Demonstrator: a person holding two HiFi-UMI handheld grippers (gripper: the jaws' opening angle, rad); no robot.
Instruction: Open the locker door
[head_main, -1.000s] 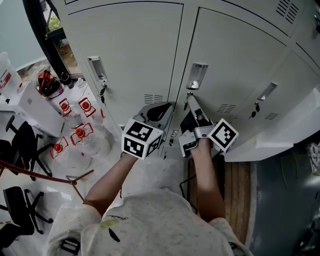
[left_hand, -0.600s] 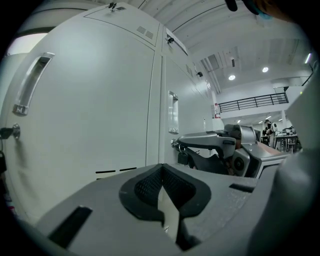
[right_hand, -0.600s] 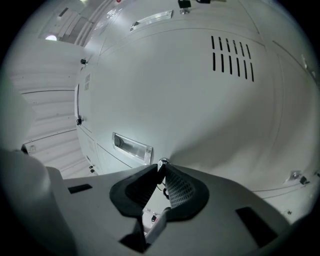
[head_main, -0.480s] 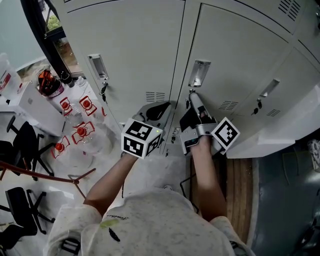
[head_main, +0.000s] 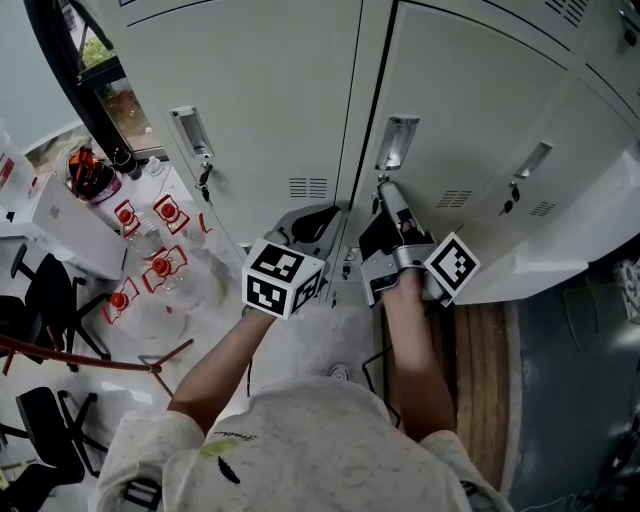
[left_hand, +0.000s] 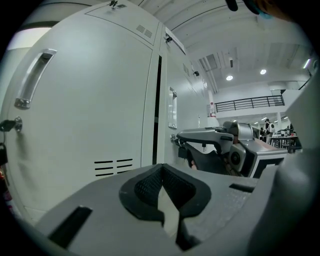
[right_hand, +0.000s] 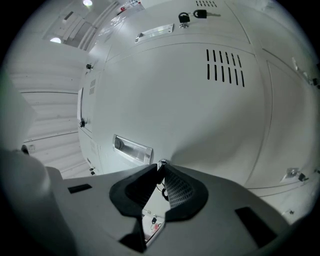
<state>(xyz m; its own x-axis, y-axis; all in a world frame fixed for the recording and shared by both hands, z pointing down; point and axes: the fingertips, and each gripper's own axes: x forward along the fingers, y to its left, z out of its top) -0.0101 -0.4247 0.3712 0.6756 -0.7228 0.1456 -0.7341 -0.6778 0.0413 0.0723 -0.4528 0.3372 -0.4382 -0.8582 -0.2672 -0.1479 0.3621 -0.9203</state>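
Observation:
White locker doors fill the head view. The middle door (head_main: 470, 110) has a recessed metal handle (head_main: 396, 143) with a key lock just under it. My right gripper (head_main: 384, 188) sits tip-first on that lock. In the right gripper view its jaws meet at the lock cylinder (right_hand: 161, 163), shut on the key, and a key ring dangles behind the pads (right_hand: 175, 187). The handle (right_hand: 132, 148) lies just left of them. My left gripper (head_main: 322, 222) hangs shut and empty before the left door (head_main: 260, 100), near the seam between the doors (left_hand: 157, 100).
The left door carries its own handle (head_main: 190, 132) and key (head_main: 204, 180). A table with several red-labelled bottles (head_main: 160, 268) stands at the left, with black chairs (head_main: 40, 290) beside it. A white panel (head_main: 560, 250) juts out at the right above a wooden floor strip (head_main: 480, 370).
My right gripper has crept slightly up and right while staying at the lock. The left gripper has held still. The head view has shifted a little.

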